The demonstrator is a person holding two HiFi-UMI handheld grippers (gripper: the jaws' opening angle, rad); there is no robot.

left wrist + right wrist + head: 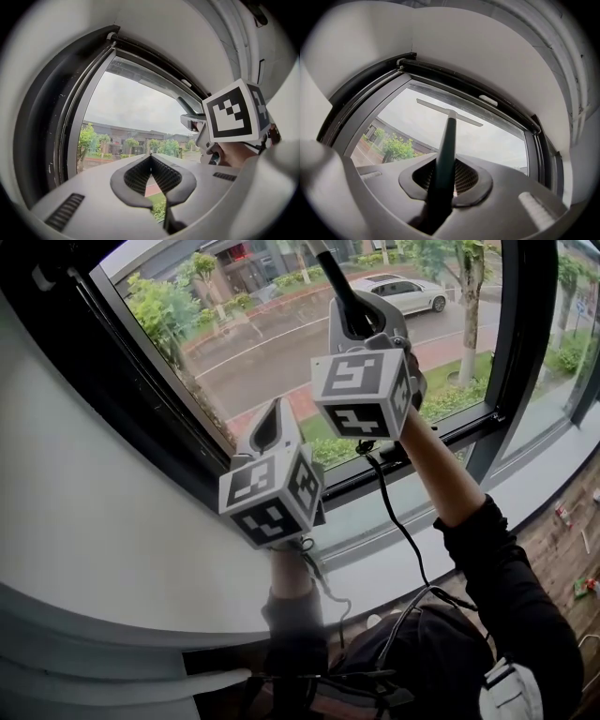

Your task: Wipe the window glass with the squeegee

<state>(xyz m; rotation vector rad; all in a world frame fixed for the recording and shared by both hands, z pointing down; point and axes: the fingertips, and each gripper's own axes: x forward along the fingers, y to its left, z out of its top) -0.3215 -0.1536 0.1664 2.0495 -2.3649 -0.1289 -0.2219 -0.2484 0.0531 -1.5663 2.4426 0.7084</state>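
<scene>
The squeegee has a dark green handle (446, 145) and a pale blade (464, 117) that lies flat against the window glass (408, 122) near the top of the pane. My right gripper (446, 177) is shut on the handle, raised high in front of the glass (281, 324) in the head view, where the handle (339, 292) runs up out of the frame. My left gripper (272, 423) hangs lower and to the left, shut with nothing in it; in the left gripper view its jaws (151, 161) meet at the tips. The right gripper's marker cube (236, 112) shows beside it.
A black window frame (141, 381) borders the glass, with a dark mullion (520, 343) to the right and a white sill (394, 559) below. A black cable (398, 521) hangs from the right gripper down to the person's dark sleeve (511, 596). Small items lie on the floor (577, 549).
</scene>
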